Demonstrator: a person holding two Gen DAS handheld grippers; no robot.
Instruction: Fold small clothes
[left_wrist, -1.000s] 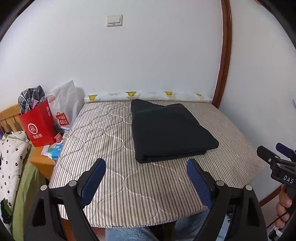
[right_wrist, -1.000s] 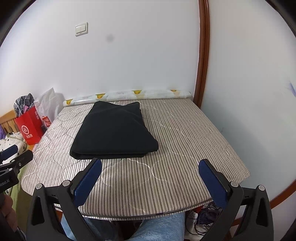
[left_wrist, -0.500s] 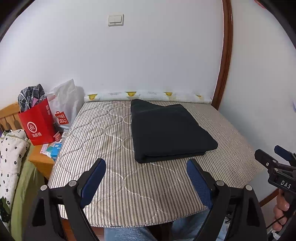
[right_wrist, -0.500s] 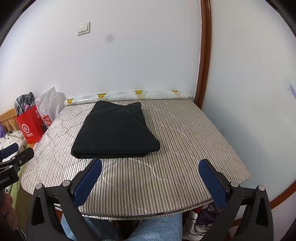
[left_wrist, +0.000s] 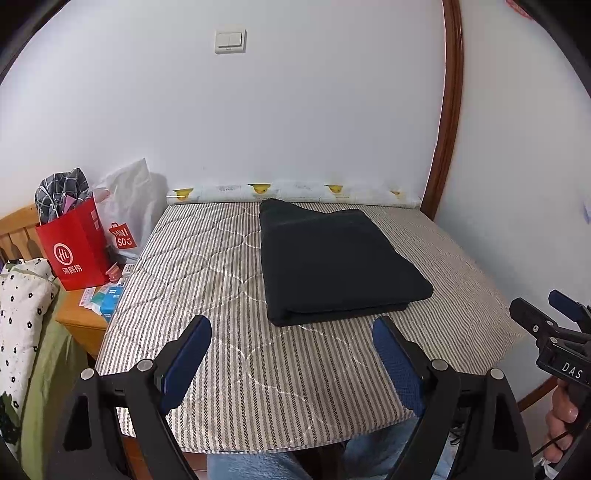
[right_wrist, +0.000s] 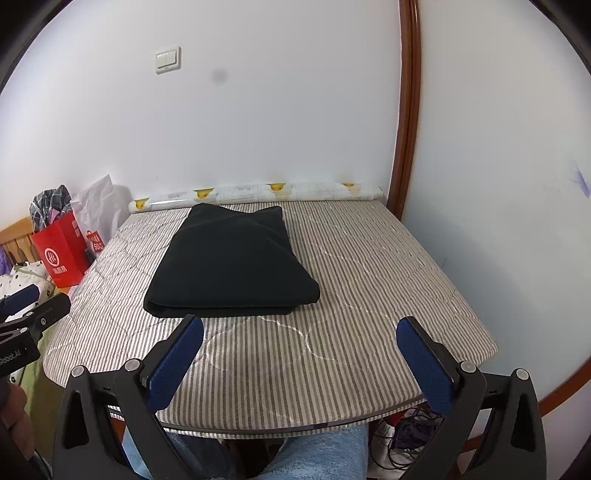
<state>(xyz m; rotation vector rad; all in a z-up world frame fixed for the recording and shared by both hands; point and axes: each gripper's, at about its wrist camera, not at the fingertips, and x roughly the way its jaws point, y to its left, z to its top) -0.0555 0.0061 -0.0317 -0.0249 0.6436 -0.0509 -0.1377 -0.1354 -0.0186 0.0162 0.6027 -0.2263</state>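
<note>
Clutter fills the far left, at about nine o'clock from the table's middle: a spotted cloth (left_wrist: 16, 295) over green fabric, then a wooden nightstand (left_wrist: 79, 321) bearing a red paper bag (left_wrist: 75, 251) stuffed with checked fabric, a white plastic bag (left_wrist: 129, 210) just behind it, and small packets (left_wrist: 107, 297) at the bag's foot; next comes the table (left_wrist: 207, 280), covered in a grey-striped quilted pad and set against a white wall with a light switch (left_wrist: 229, 40) high up; a roll of printed paper (left_wrist: 291, 192) lies along the table's far edge, at twelve o'clock; the folded black garment (left_wrist: 332, 262) lies flat on the pad, its far end close to the roll, its near folded edge toward six o'clock, slightly right of middle in the left wrist view and left of middle (right_wrist: 232, 262) in the right wrist view; the left gripper (left_wrist: 291, 354) hovers at six o'clock, jaws spread wide, blue pads bare, clear of the garment; the right gripper (right_wrist: 299, 354) hovers beside it at about five o'clock, jaws likewise wide apart and holding nothing; a hand (left_wrist: 561, 424) grips its handle at the left view's right edge; a brown wooden frame (right_wrist: 406, 110) rises at two o'clock; blue-jeaned knees (right_wrist: 325, 450) show under the near edge.
</note>
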